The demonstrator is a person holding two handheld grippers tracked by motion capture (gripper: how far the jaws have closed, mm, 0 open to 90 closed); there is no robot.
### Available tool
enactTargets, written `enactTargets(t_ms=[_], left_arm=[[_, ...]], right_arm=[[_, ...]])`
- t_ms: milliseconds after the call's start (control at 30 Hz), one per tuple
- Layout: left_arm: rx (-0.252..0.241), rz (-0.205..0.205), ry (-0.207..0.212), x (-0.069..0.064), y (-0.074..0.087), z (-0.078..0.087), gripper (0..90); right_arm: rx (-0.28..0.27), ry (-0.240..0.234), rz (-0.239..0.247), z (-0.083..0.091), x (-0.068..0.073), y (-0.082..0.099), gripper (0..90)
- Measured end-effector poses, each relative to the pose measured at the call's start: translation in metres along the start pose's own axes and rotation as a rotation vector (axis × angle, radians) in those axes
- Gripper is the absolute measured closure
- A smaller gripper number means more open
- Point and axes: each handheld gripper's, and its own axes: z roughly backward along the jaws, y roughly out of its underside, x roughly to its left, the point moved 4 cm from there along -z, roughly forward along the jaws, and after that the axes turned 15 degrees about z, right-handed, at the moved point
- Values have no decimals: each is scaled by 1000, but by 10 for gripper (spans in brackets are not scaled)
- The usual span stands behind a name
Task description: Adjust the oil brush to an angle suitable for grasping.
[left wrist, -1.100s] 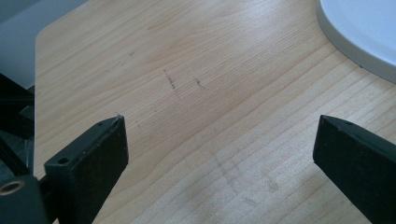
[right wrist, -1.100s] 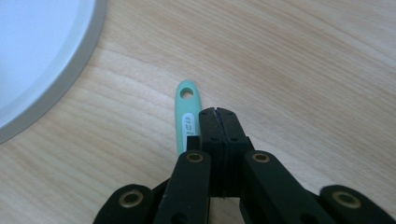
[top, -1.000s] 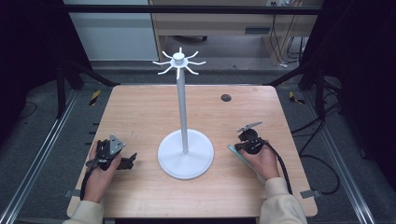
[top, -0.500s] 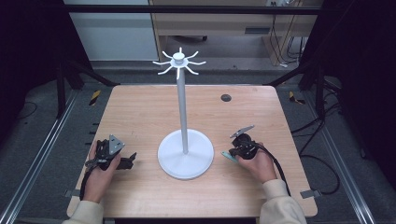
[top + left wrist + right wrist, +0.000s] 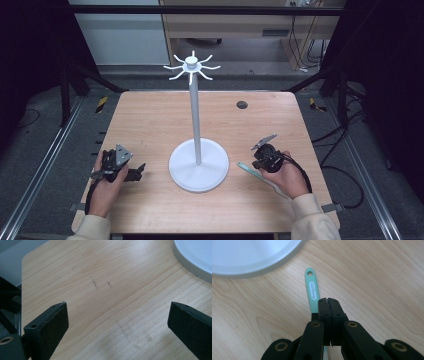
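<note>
Resting on the left part of the wooden worktop (image 5: 150, 125), the left gripper (image 5: 136, 172) lies in the person's left hand (image 5: 104, 187) with its jaws spread wide and nothing between them; in the left gripper view they frame bare wood marked by a few faint dark scuffs, with the edge of a white base at the upper right. At the middle of the worktop stands a white stand (image 5: 196, 110), a tall thin pole on a round base (image 5: 198, 165) with short arms radiating from its top. Farther back and to the right, a small dark round spot (image 5: 242, 104) sits in the wood. Just right of the base lies a mint-green handle (image 5: 312, 288), long and flat, with a hanging hole at its end and a white oval label; the label's writing is too small to read. The right gripper (image 5: 328, 300), in the person's right hand (image 5: 290, 176), has its jaws closed flat together, pressed one against the other. In the right gripper view the handle passes to the left of the closed jaws and under them, not between them. Whether they touch it cannot be told.
</note>
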Motion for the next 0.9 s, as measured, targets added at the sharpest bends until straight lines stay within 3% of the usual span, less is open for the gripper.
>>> enactTargets(t_ms=[333,633,900], left_arm=[[6,-5,-3,0,0,0,28],[5,-3,-1,0,0,0,28],[5,-2,-1,0,1,-1,29]], right_arm=[[115,-25,62,1,7,12,837],[153,-57,71,2,4,16,732],[191,-85,82,1,1,20,714]])
